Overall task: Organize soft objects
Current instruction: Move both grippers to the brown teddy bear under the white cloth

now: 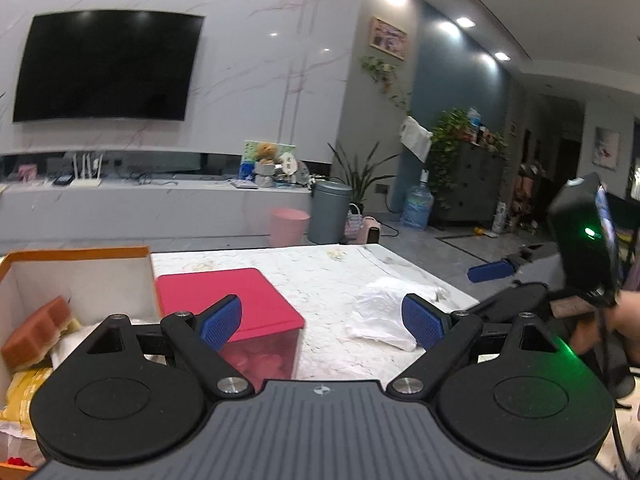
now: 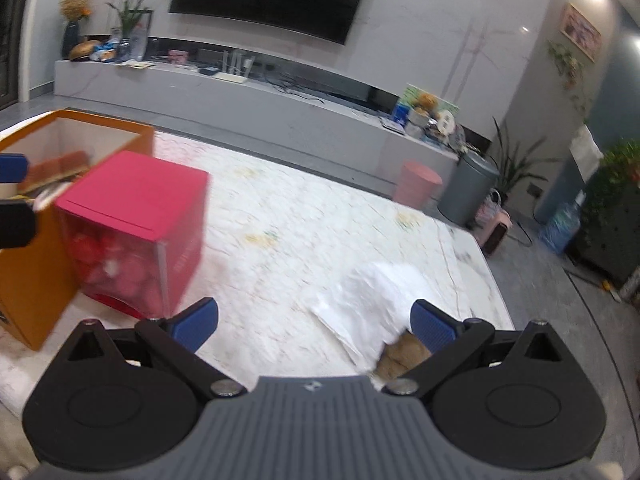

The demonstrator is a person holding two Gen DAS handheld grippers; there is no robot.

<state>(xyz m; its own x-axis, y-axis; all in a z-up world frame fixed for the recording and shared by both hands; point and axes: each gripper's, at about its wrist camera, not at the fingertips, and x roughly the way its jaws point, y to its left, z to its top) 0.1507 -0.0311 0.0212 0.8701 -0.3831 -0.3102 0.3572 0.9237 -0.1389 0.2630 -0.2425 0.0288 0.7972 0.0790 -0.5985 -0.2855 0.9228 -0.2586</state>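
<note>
White cloth [image 2: 372, 304] (crumpled) just ahead of the right gripper's [image 2: 316, 326] spread jaws

A crumpled white plastic bag [image 1: 386, 312] lies on the marbled tabletop, just ahead of the left gripper's right jaw. In the right wrist view it covers a tan plush toy [image 2: 402, 356] tucked against the right jaw's inner side.

An open orange box [image 1: 80, 276] left of the jaws holds a brown sponge [image 1: 38, 334] and yellow soft items [image 1: 24, 394].

Lidded box [image 1: 240, 300] right of open box [image 1: 80, 276], seemingly touching

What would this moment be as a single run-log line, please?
left gripper: open, empty | right gripper: open, empty | white cloth: on table
</note>
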